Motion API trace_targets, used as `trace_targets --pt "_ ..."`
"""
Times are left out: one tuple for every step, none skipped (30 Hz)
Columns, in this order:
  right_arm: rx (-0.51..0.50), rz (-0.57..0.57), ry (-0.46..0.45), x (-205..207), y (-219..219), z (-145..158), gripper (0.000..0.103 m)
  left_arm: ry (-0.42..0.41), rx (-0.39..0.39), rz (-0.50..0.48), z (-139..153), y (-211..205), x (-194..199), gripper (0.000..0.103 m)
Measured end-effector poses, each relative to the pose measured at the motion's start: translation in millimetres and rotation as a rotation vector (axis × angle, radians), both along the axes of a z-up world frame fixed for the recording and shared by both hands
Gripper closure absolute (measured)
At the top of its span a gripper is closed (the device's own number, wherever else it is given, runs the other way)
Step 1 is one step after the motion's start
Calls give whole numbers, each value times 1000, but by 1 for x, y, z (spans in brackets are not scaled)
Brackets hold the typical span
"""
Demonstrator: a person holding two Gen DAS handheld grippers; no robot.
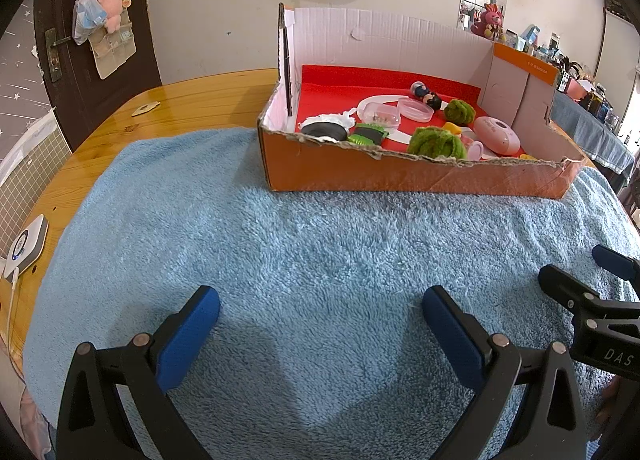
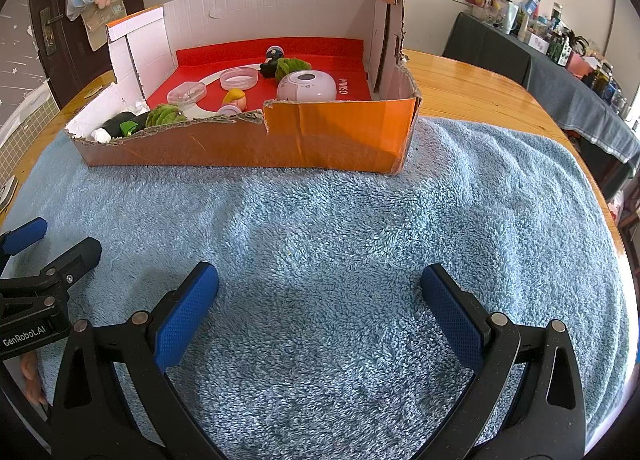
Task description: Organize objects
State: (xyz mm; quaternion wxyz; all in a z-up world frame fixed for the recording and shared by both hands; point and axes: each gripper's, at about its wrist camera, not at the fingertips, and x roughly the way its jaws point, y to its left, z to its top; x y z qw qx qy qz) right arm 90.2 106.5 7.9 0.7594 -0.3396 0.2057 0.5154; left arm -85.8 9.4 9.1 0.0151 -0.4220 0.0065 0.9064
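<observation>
Two claws, the left claw and the right claw, hang spread wide and empty over the bare blue towel on the worktop. All the small objects sit in the orange cardboard box at the far edge of the towel: a pink round device, green fuzzy balls, clear lids, little figurines. Nothing lies loose on the towel, so the sorting looks finished or between rounds. Any next move would call for reaching forward over the torn near wall.
</observation>
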Motion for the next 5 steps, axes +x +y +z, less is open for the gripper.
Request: trace_targets --pt "0 0 0 0 0 0 0 0 0 0 0 0 0 0" --pt "0 0 0 0 0 0 0 0 0 0 0 0 0 0" --pt "0 0 0 0 0 0 0 0 1 0 0 0 0 0" --pt "0 0 0 0 0 0 0 -1 1 -1 0 0 0 0" --pt "0 0 0 0 0 0 0 0 1 0 0 0 0 0"
